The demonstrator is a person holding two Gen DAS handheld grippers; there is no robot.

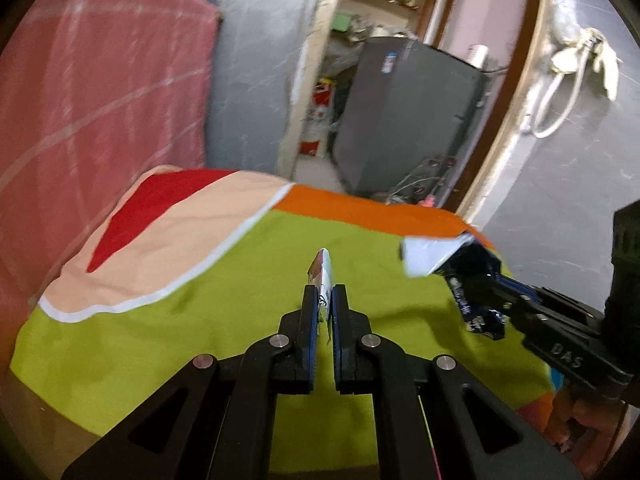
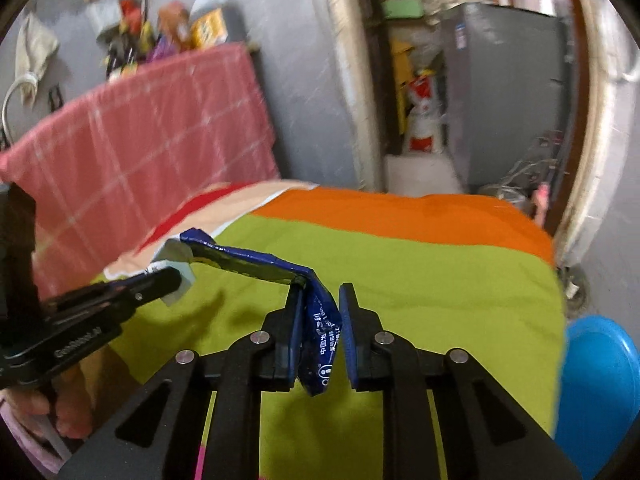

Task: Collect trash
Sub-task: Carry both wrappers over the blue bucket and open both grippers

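- Trash is held in both grippers above the green and orange cloth [image 1: 224, 320]; nothing loose can be made out on the bare parts of the cloth.
- A thin silvery wrapper [image 1: 323, 276] is pinched by the left gripper [image 1: 324, 300] — its jaws are pressed together on it, and the wrapper's long axis runs straight forward out of the jaw tips, edge-on to the camera.
- A blue foil wrapper [image 2: 320, 332] is caught between the jaws of the right gripper [image 2: 322, 308]. The jaws are nearly closed; the left pad is seen against the foil, while a thin gap seems to remain at the right pad, so the hold is judged light.
- The blue wrapper is bent: one part hangs down between the jaws, and the longer part is folded over the left jaw and stretches away to the left, toward the other gripper.
- In the left wrist view, the blue wrapper's pale inner face is seen to the right of the left jaws and a little ahead of them — near, not touching.
- A blue round container [image 2: 596, 392] lies to the right of the right jaws and below them, so the right hand is the nearer one. Whether it is the bin cannot be told.
- The coming move is judged to turn on that rightward, downward offset.
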